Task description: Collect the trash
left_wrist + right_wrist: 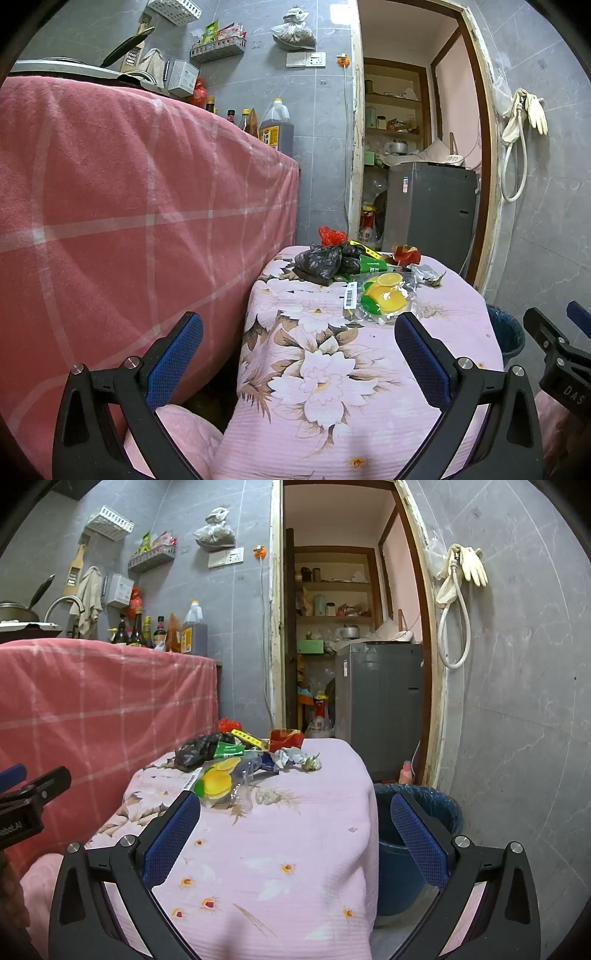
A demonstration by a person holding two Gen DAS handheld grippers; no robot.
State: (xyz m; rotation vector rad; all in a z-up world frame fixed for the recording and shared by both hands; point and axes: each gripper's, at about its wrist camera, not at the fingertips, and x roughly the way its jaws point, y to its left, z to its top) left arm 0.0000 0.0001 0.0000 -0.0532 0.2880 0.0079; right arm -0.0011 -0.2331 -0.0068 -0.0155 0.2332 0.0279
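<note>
Leftmost, across both views: a pink checked cloth [129, 206] draped over a counter, filling the left half of the left wrist frame. Bottles [140, 629] and a big jug of dark liquid [275, 125] stand along its top edge at upper centre-left.

Left gripper [299, 347], bottom of its own frame: jaws spread as wide as they go, nothing between the blue pads [173, 362], nothing held. It hangs over the near end of a small table covered in a pink flowered cloth [332, 387].

Trash sits in a heap at the far end of that table, centre of both frames. From left: a crumpled black plastic bag [319, 262] with a red scrap [330, 236] behind it, a green wrapper [373, 265], a clear packet printed with lemon slices [384, 295] nearest the grippers, then crumpled silver foil [428, 274] at the heap's right edge. A red carton [284, 738] is at the back.

Right gripper [295, 834], bottom of the right wrist frame: also fully spread, empty. Its left pad overlaps the lemon packet's near corner in the picture; contact cannot be told. Its right pad lies in front of the bin.

Right of the table, lower right: a blue bin with a dark liner [424, 812], on the floor just beside the table's edge.

Farther right: an open doorway with a grey appliance [380, 701], then a tiled wall with gloves and a hose [461, 590] hanging, upper right.
</note>
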